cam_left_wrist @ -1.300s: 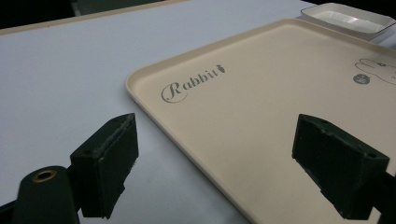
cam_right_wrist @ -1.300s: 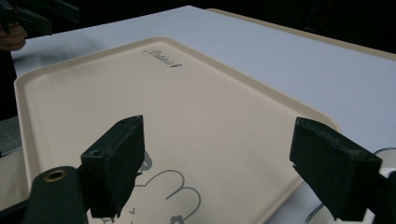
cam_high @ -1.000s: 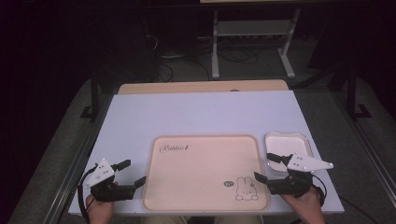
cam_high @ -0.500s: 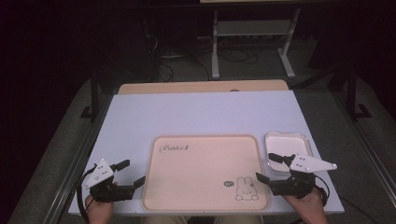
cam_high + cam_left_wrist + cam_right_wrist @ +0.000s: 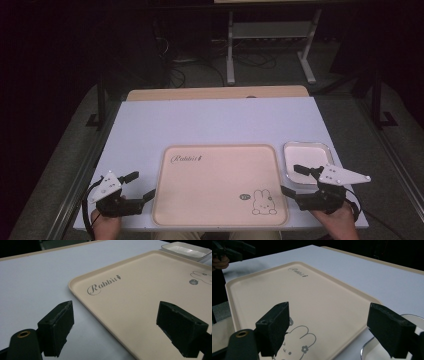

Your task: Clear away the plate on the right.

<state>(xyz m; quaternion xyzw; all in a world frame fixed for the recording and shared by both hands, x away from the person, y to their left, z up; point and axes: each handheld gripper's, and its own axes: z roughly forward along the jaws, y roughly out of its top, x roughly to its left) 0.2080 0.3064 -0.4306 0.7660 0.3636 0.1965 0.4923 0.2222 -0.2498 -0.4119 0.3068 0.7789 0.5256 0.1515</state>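
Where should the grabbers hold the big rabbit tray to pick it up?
Best by its raised rim, one grabber on each short side. The tray lies flat on the table, so only the rim gives an edge to pinch. The left gripper is open beside its left edge, the right gripper open at its right edge, beside the small white dish.

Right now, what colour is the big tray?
Beige tray, rabbit print; best in the high view.

The far half of the table (image 5: 215, 120) lies bare, wide open for a hand. Nearer, the tray (image 5: 220, 185) fills the middle, with the dish (image 5: 307, 160) just beside its right edge; the left strip is free.
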